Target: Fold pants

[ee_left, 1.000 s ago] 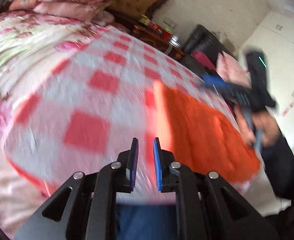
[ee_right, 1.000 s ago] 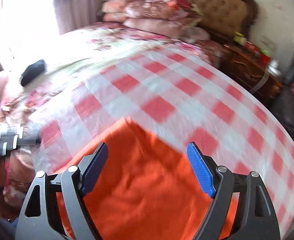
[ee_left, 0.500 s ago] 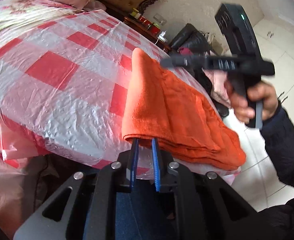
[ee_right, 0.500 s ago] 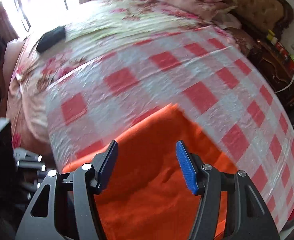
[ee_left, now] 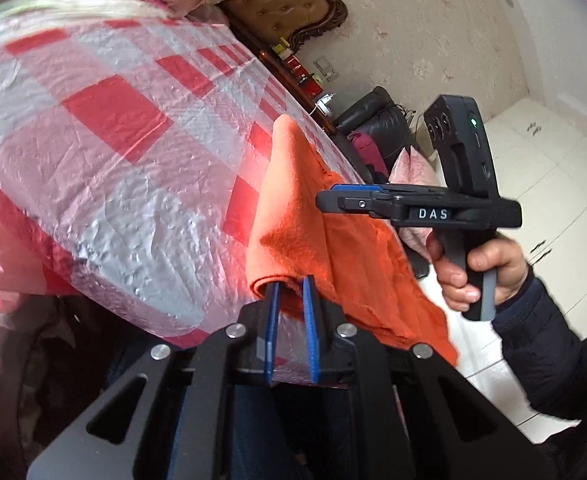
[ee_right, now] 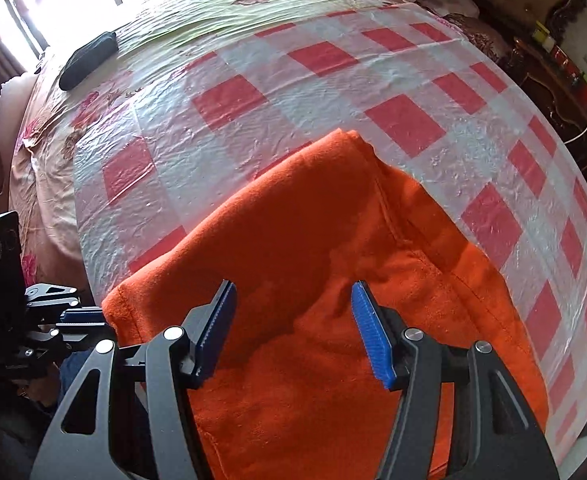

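left gripper (ee_left: 291, 286) pinching near hem of orange pants (ee_right: 317, 280) | right gripper (ee_right: 293, 300) hovering above them, jaws apart, empty | pants lying at edge of checked plastic sheet (ee_right: 333, 92) | black case (ee_right: 87, 60) sitting well apart

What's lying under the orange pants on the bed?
The orange pants lie on a red-and-white checked plastic sheet that shows all around them. Whatever sits directly beneath the fabric is covered.
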The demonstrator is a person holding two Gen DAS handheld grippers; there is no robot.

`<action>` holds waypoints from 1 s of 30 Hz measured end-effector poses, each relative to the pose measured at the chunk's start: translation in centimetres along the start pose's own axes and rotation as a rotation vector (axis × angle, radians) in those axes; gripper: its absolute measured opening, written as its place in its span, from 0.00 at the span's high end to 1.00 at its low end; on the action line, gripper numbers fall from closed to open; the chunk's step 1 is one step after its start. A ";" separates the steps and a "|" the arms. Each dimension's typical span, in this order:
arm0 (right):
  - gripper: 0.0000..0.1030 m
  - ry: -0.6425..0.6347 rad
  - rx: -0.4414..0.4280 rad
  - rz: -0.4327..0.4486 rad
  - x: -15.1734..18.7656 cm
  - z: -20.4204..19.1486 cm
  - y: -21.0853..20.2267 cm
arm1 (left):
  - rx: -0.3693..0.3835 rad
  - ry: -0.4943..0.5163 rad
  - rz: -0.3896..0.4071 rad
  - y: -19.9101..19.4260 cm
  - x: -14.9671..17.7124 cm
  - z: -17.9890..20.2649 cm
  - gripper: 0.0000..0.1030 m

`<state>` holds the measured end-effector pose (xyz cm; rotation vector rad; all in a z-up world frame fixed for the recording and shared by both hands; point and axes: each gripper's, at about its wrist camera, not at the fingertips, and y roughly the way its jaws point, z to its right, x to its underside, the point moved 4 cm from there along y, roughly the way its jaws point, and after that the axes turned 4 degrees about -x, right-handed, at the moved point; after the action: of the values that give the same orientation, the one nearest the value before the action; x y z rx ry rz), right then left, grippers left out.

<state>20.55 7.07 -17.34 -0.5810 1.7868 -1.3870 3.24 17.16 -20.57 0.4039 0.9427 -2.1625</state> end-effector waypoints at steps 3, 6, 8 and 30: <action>0.43 0.008 -0.008 -0.009 0.4 0.3 0.4 | -0.074 0.177 0.026 -0.2 0.6 1.4 0.91; 0.43 0.009 -0.022 -0.013 0.8 0.1 0.2 | -0.067 0.195 0.022 -0.1 0.5 1.3 0.92; 0.43 -0.003 -0.051 -0.007 1.0 -0.6 -0.4 | -0.080 0.249 0.024 0.1 0.6 1.5 0.92; 0.87 -0.241 -0.109 0.021 4.9 -9.6 -0.6 | 0.094 -0.229 -0.018 0.6 -0.5 -0.5 0.71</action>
<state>9.88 8.86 -17.33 -0.7520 1.6747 -1.1572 4.04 17.54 -20.94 0.1873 0.7215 -2.2193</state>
